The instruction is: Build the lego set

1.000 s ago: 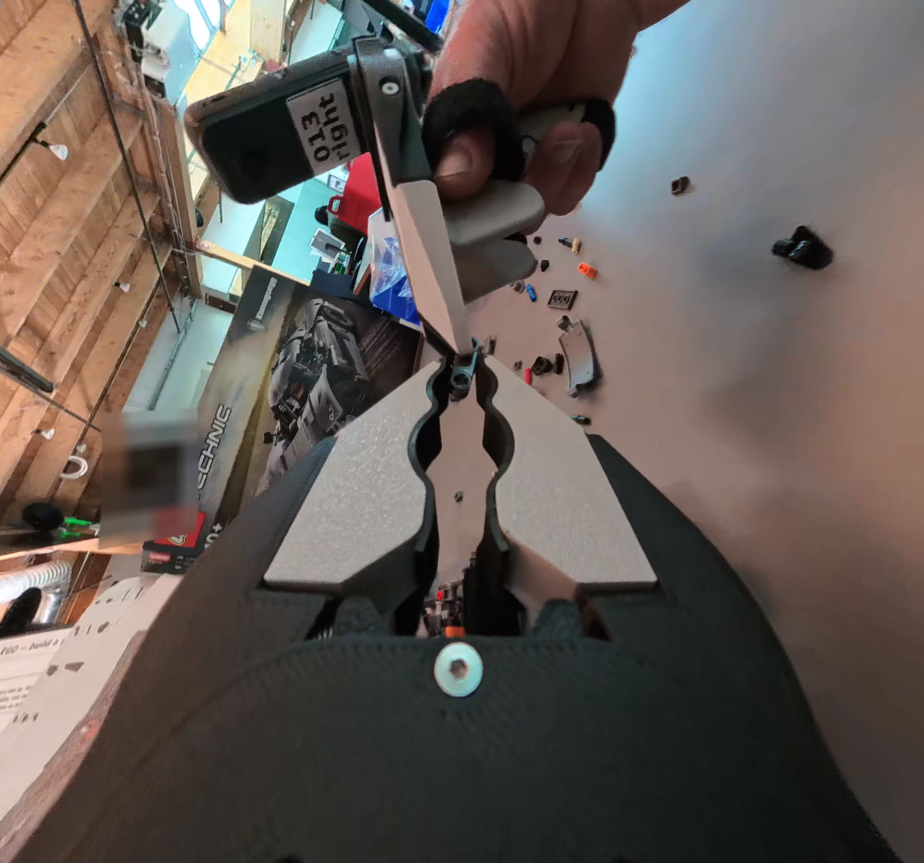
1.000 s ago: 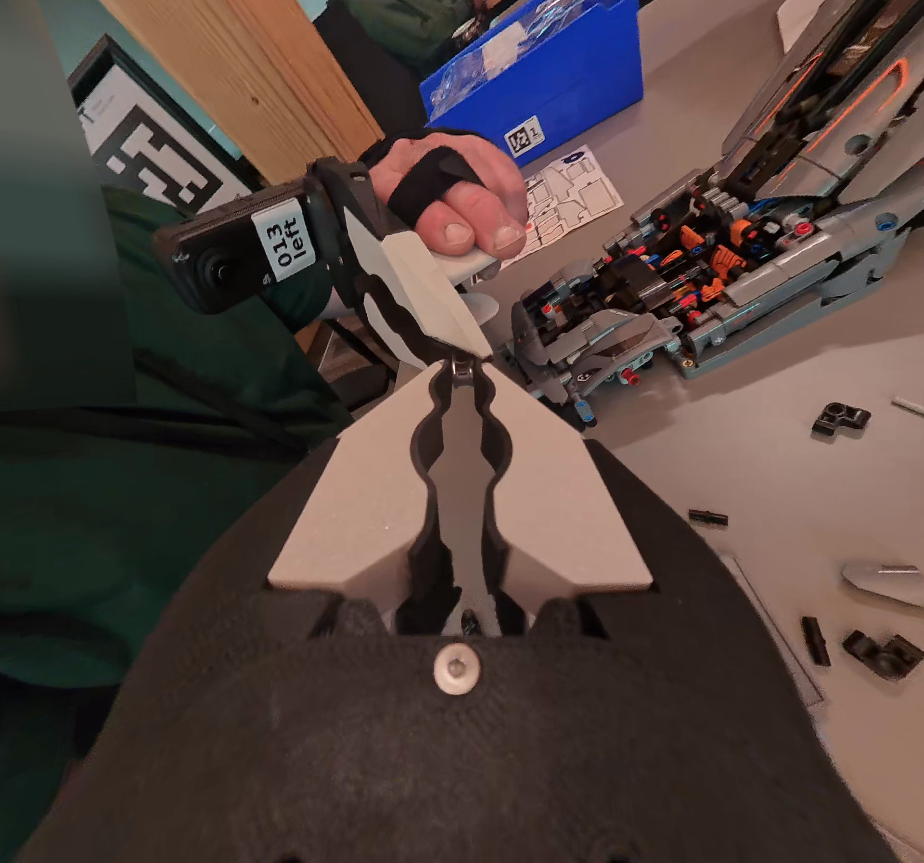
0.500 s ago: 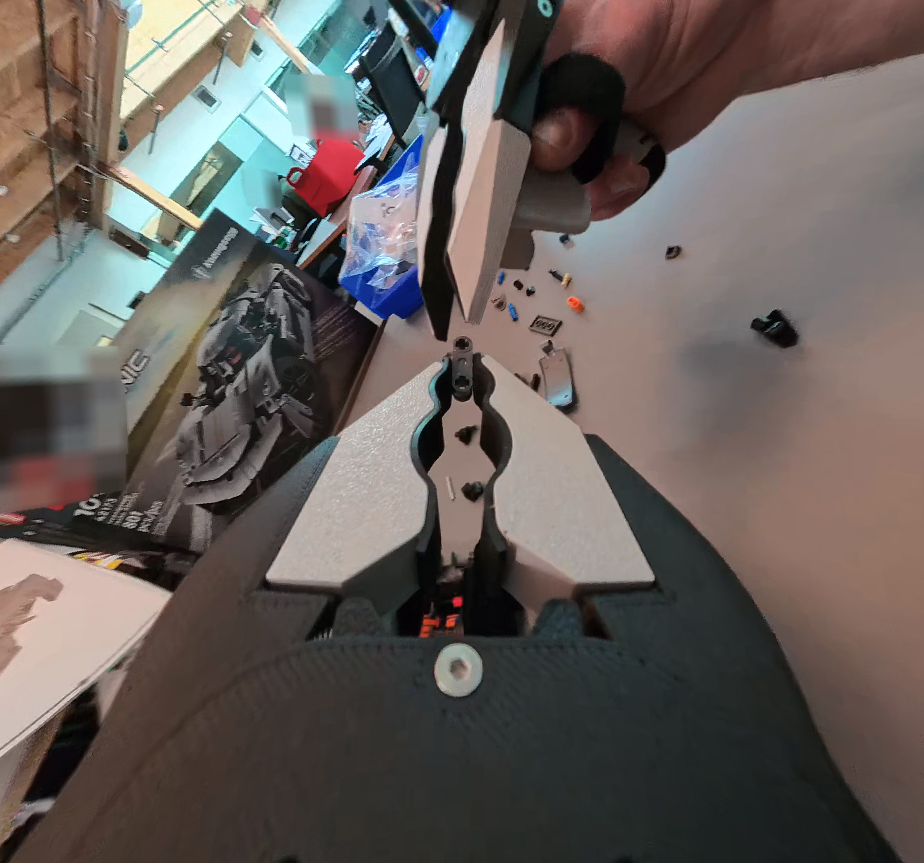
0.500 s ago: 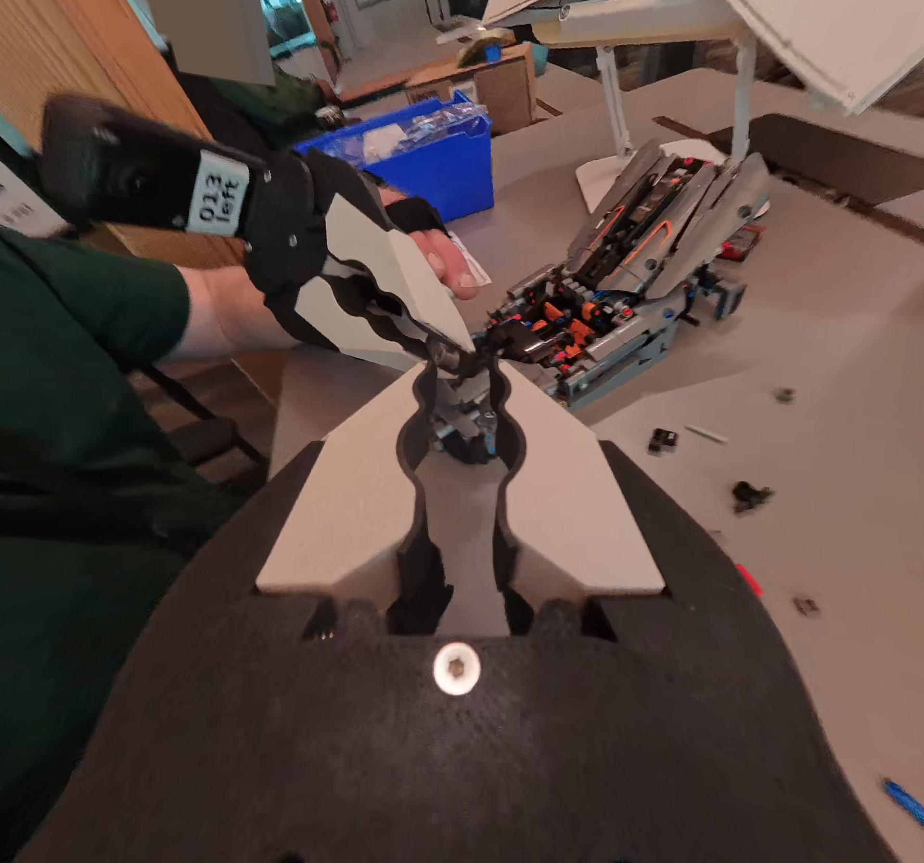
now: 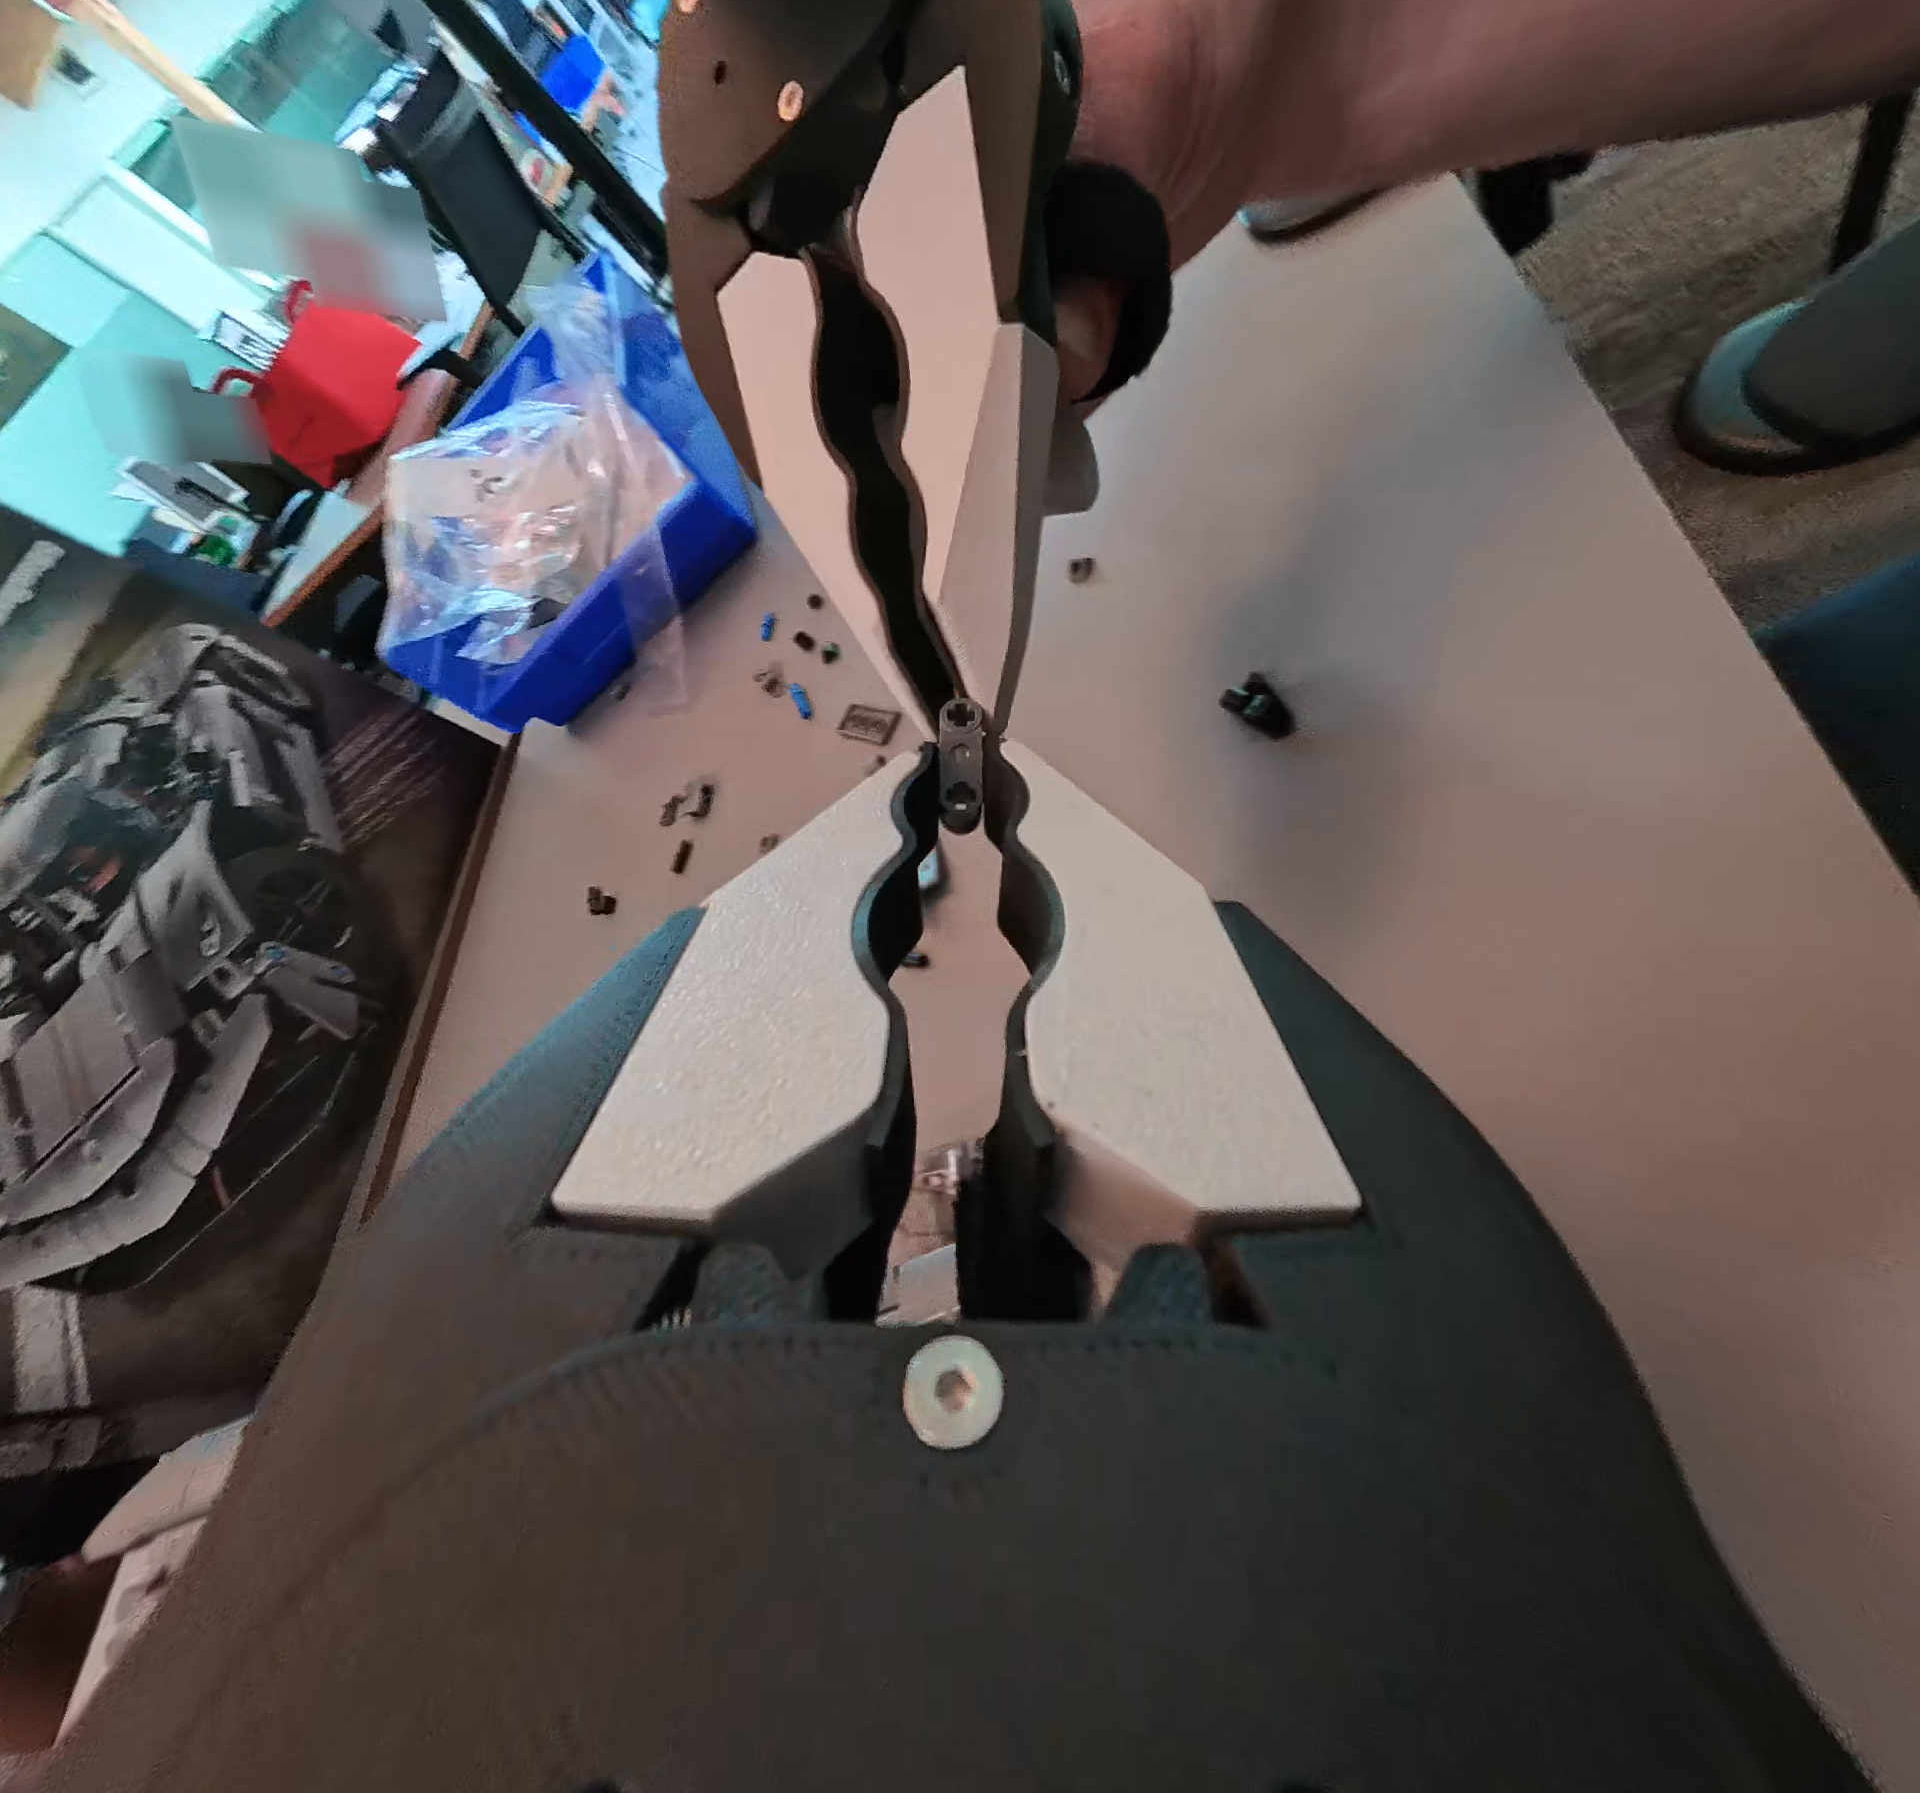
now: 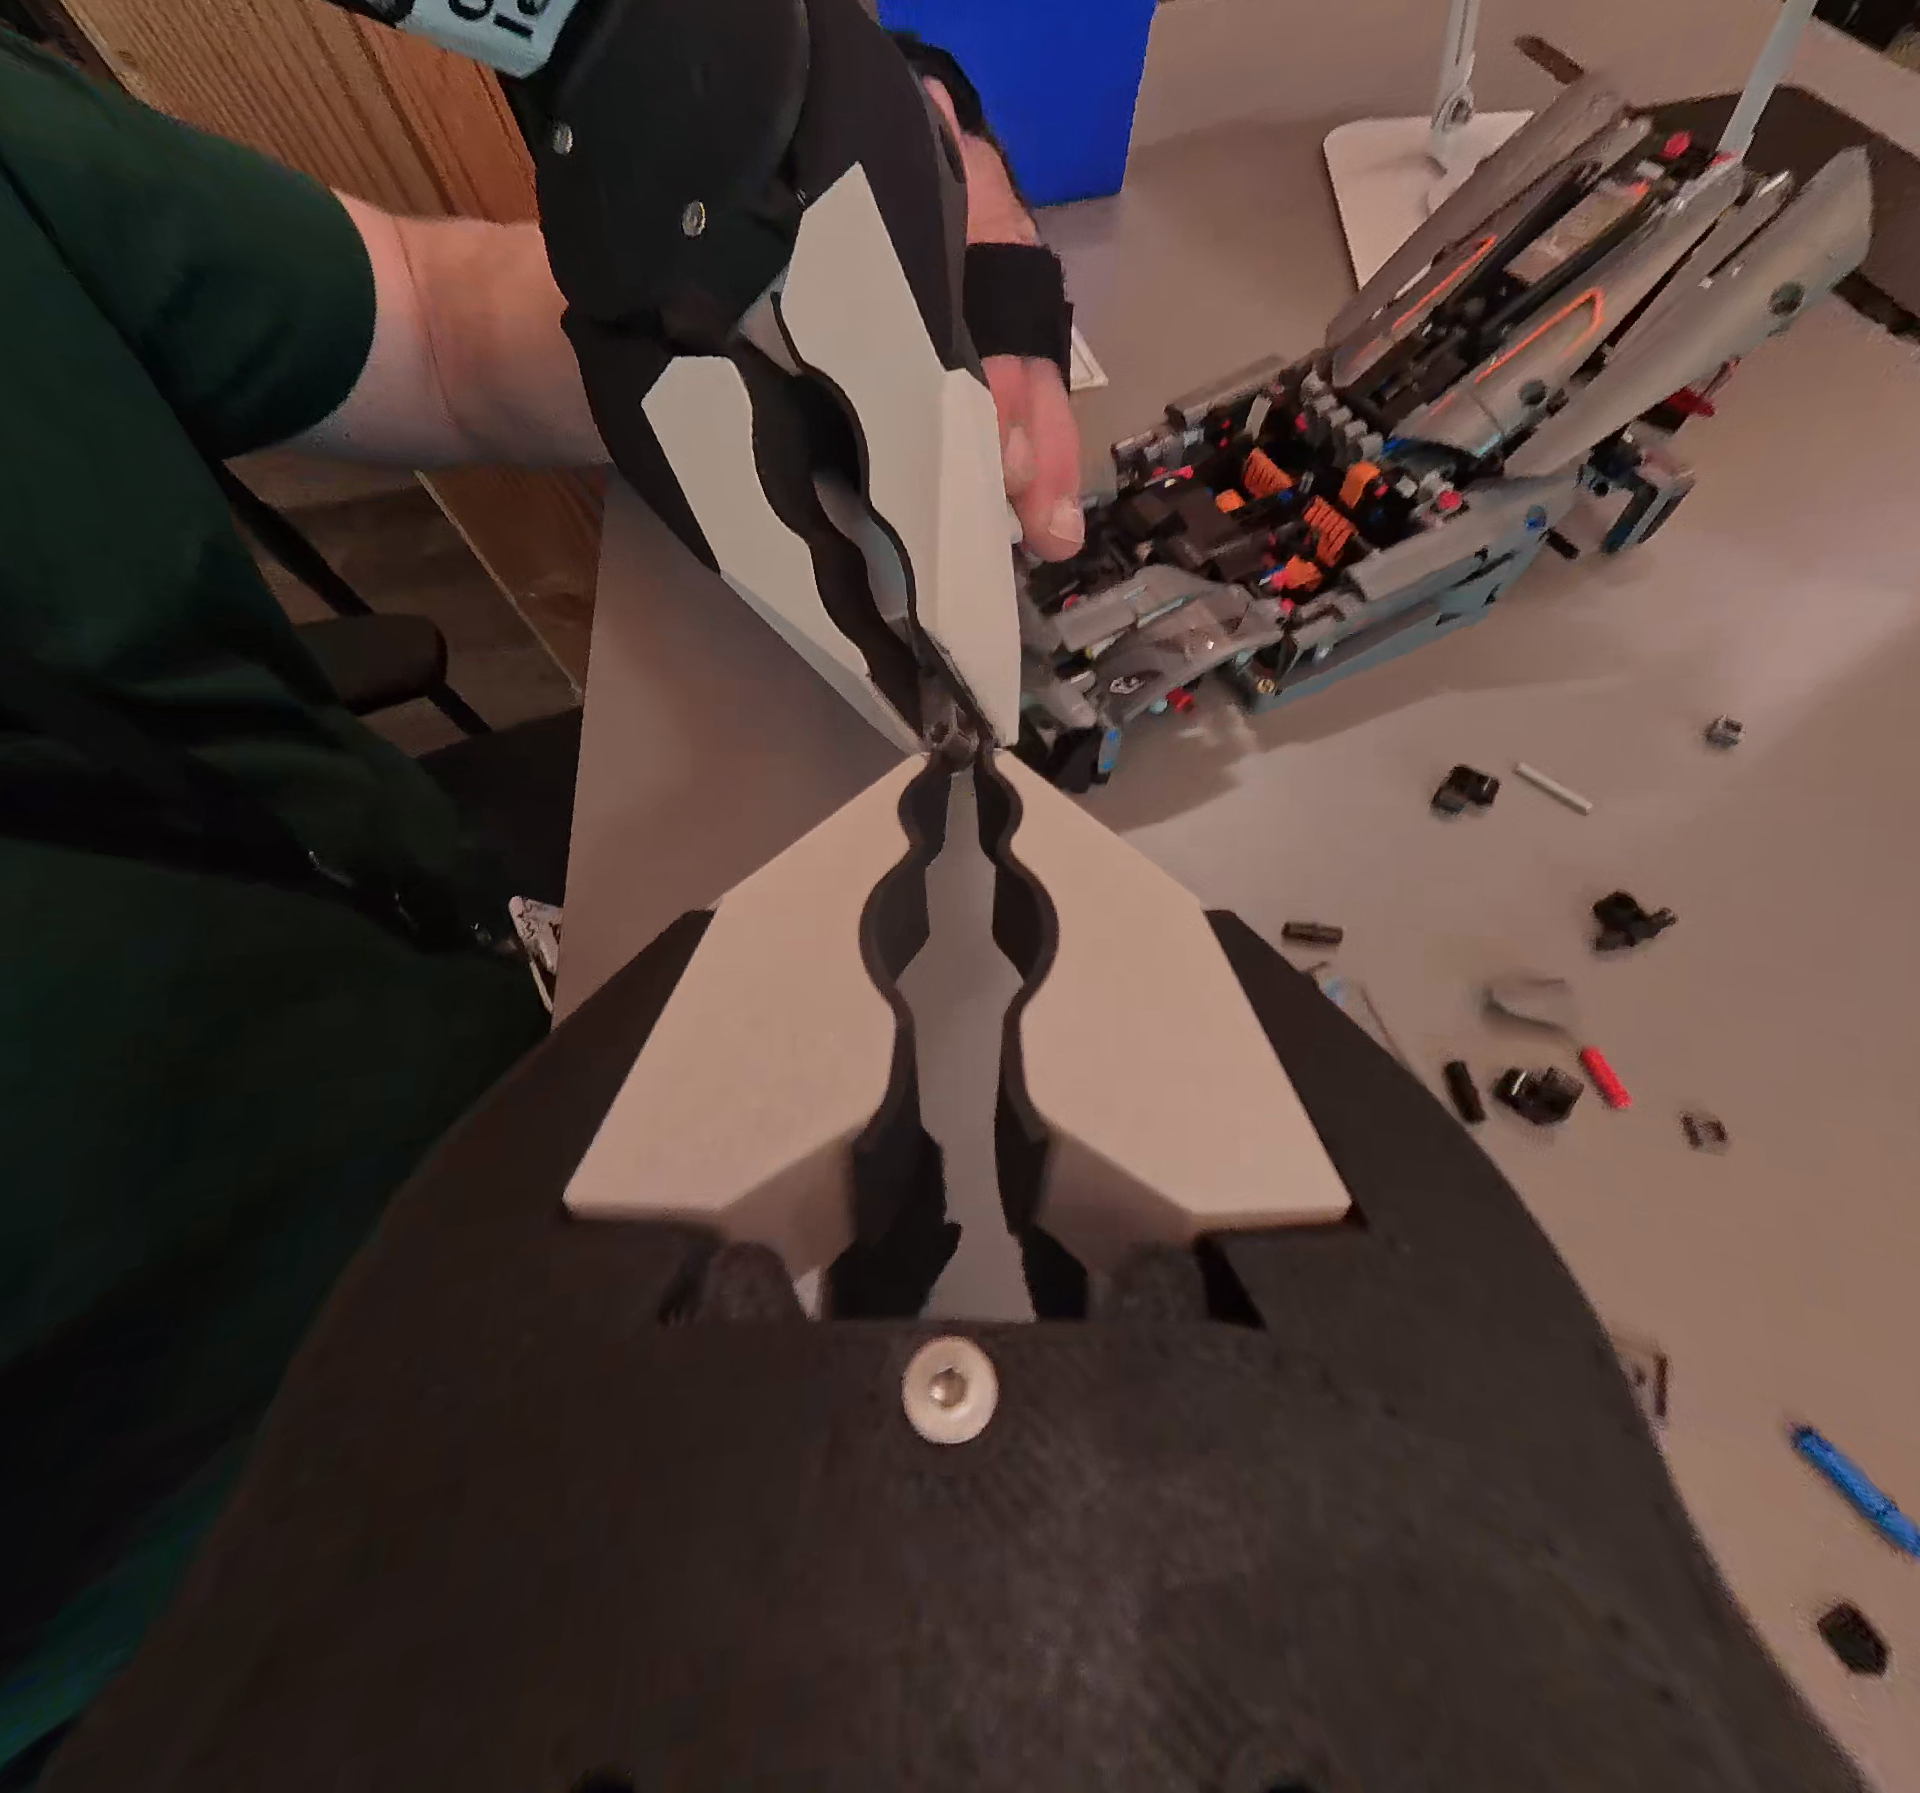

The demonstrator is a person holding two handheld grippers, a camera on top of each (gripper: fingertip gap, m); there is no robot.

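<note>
A small black lego beam (image 5: 958,756) with holes is pinched between the tips of my left gripper (image 5: 961,777), which is shut on it above the grey table (image 5: 1455,704). My right gripper (image 6: 954,758) meets it tip to tip from the far side. Its jaws are almost together around the beam's other end (image 6: 948,737). In the left wrist view the right gripper's fingers (image 5: 997,496) come down from above onto the beam. In the right wrist view the left gripper's fingers (image 6: 914,455) come in from the upper left. The half-built grey lego car (image 6: 1403,496) lies on the table behind.
Loose small pieces are scattered on the table (image 6: 1538,1089), with a blue pin (image 6: 1860,1494) and a black part (image 5: 1257,704). A blue bin with plastic bags (image 5: 582,538) stands at the back. The set's box (image 5: 187,912) lies at the left. A white stand base (image 6: 1423,154) is behind the car. The tips of both grippers are at nearly the same place. From either gripper's tips it is about 20 centimeters to the half-built grey lego car (image 6: 1403,496).
Half a second ago the right gripper stood off the beam with wider jaws. It has come back tip to tip and closed on the beam's free end. Both grippers have turned.
</note>
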